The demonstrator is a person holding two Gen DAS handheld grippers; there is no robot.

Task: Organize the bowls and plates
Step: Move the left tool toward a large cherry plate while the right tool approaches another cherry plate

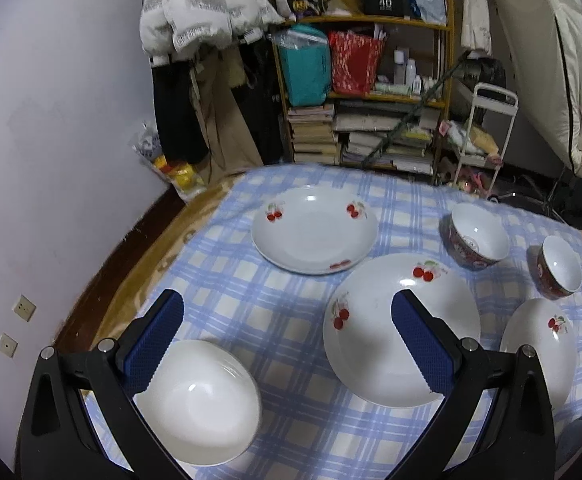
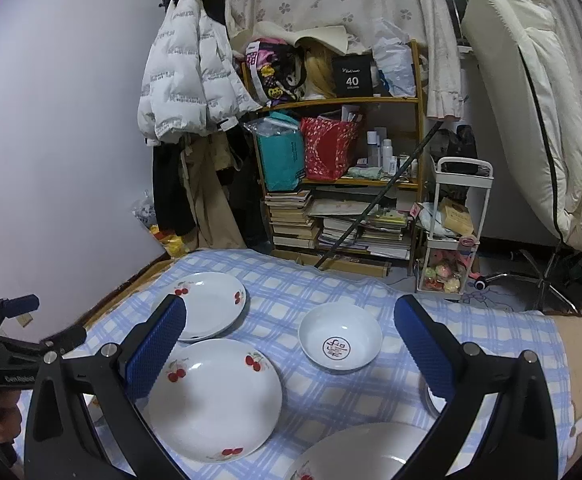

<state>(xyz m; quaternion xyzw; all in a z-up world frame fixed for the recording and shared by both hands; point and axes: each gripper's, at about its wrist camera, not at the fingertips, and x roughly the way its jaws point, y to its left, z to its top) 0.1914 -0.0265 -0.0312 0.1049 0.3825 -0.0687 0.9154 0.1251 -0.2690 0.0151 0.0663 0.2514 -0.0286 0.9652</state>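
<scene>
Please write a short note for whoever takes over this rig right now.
Left gripper: open, empty, above the checked cloth between the plain white bowl and the near cherry plate.
Right gripper: open, empty, facing the bowl with the printed mark.
Three cherry plates lie separately: far, near, and right. Two red-patterned bowls stand apart at the right.
Done: nothing stacked.
Left: stack plates, nest bowls.

Open cloth (image 1: 283, 320) between plain bowl (image 1: 199, 400) and middle cherry plate (image 1: 371, 344) — right edge crowded by patterned bowls (image 1: 477, 240).
</scene>
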